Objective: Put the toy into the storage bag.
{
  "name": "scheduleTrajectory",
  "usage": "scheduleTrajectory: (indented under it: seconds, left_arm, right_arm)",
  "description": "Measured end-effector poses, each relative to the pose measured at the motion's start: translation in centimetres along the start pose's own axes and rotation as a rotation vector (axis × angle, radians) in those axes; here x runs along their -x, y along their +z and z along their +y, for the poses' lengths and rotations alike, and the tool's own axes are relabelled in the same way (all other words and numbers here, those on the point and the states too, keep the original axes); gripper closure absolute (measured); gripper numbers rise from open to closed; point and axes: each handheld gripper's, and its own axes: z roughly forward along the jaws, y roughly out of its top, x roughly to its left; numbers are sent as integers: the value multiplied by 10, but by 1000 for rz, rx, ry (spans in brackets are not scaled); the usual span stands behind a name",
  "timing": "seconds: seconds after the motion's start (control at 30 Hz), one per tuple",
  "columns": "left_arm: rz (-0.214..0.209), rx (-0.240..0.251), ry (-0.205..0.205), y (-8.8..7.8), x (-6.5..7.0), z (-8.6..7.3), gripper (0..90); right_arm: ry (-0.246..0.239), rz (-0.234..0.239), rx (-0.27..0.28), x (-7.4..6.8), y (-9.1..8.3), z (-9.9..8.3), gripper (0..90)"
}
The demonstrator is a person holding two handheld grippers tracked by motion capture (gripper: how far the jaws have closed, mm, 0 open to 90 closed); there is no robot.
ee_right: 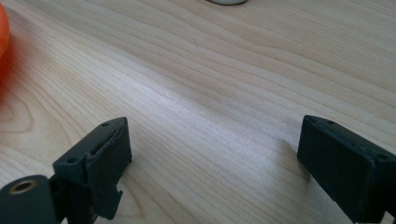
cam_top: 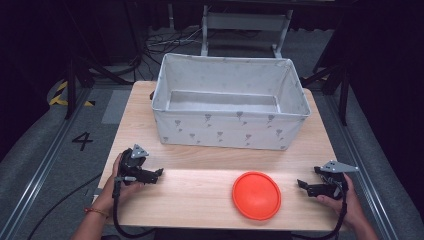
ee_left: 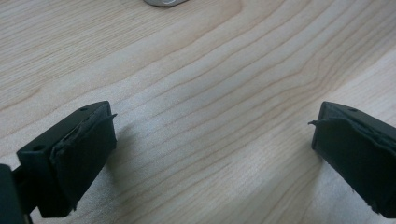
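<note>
Right gripper view shows your right gripper (ee_right: 212, 154) released, jaws spread wide over bare wood, with the orange disc (ee_right: 3, 28) just peeking in at the far left edge. From the high view, that right gripper (cam_top: 305, 186) sits near the disc's right side, apart from it, while the orange disc (cam_top: 256, 195) lies flat on the table (cam_top: 200, 200), in front of the fabric bin (cam_top: 230, 102). Your left gripper (cam_top: 157, 173) rests well away on the disc's left, and its own view has the left gripper (ee_left: 212, 140) equally released, nothing between the jaws. The step in hand looks like reaching for the disc. Since it lies flat, you'll likely need to come in low, slide one jaw under its rim, and close on the edge, not the middle. Keep the wrist level so the disc doesn't skate away
</note>
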Motion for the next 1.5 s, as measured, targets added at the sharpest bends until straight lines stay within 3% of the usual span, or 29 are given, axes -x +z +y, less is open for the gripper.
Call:
scheduleTrajectory:
  seconds: [0.07,0.17,0.27,0.5,0.53,0.57,0.73,1.03,1.2,1.33,1.5]
  left_arm:
    - [-12,0,21,-1,-1,-1,4]
    - [-69,-1,89,-5,-3,-5,4]
    - [-83,2,104,-7,-5,-8,4]
    - [-80,-1,98,-9,-8,-10,4]
    - [-82,0,96,-10,-8,-11,5]
    - [-82,0,97,-10,-9,-11,5]
    - [-77,-2,104,-10,-10,-11,3]
    - [-80,2,95,-10,-9,-12,3]
    - [-80,2,96,-10,-9,-12,3]
    - [-79,-2,92,-11,-10,-12,3]
    - [-79,-2,92,-11,-10,-12,3]
  right_arm:
    - [-5,6,-1,1,0,0,102]
    - [-3,14,-1,1,-1,0,108]
    - [-5,15,-2,2,-1,-1,110]
    - [2,15,-16,4,-4,0,164]
    - [-2,28,-21,3,-6,1,215]
    - [-6,35,-15,2,-8,1,255]
    - [-11,74,25,-4,-16,7,265]
    - [-69,168,72,-40,-27,32,248]
    - [-104,226,55,-56,-24,38,248]
    - [-138,247,5,-69,-15,41,248]
    - [-167,286,-19,-81,-5,46,233]
